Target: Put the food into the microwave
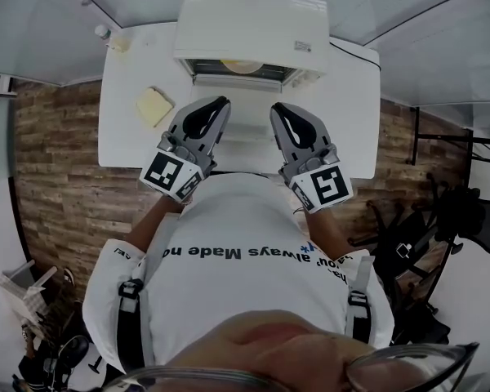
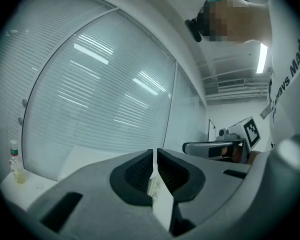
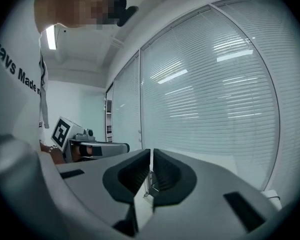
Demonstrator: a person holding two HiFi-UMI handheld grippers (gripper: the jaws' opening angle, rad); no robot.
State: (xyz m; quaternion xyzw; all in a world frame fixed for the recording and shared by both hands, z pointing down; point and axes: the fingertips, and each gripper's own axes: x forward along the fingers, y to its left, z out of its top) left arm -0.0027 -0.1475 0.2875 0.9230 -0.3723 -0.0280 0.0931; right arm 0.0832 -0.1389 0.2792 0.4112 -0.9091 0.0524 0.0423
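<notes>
A white microwave [image 1: 249, 23] stands at the far edge of the white table [image 1: 355, 113]. Its front is open, and something pale yellow [image 1: 242, 66] shows inside. A pale yellow slice of food [image 1: 153, 106] lies on the table, left of the microwave. My left gripper [image 1: 220, 103] and right gripper [image 1: 279, 109] are held side by side close to my chest, pointing toward the microwave, above the table's near edge. In the left gripper view the left gripper [image 2: 155, 152] has its jaws together with nothing between them. The right gripper [image 3: 151, 151] looks the same in its own view.
A small bottle [image 2: 15, 163] stands at the table's far left corner by the blinds-covered glass wall [image 2: 105, 89]. Wood-pattern floor [image 1: 57, 162] lies on either side of the table. Dark chairs and gear [image 1: 441, 219] crowd the right.
</notes>
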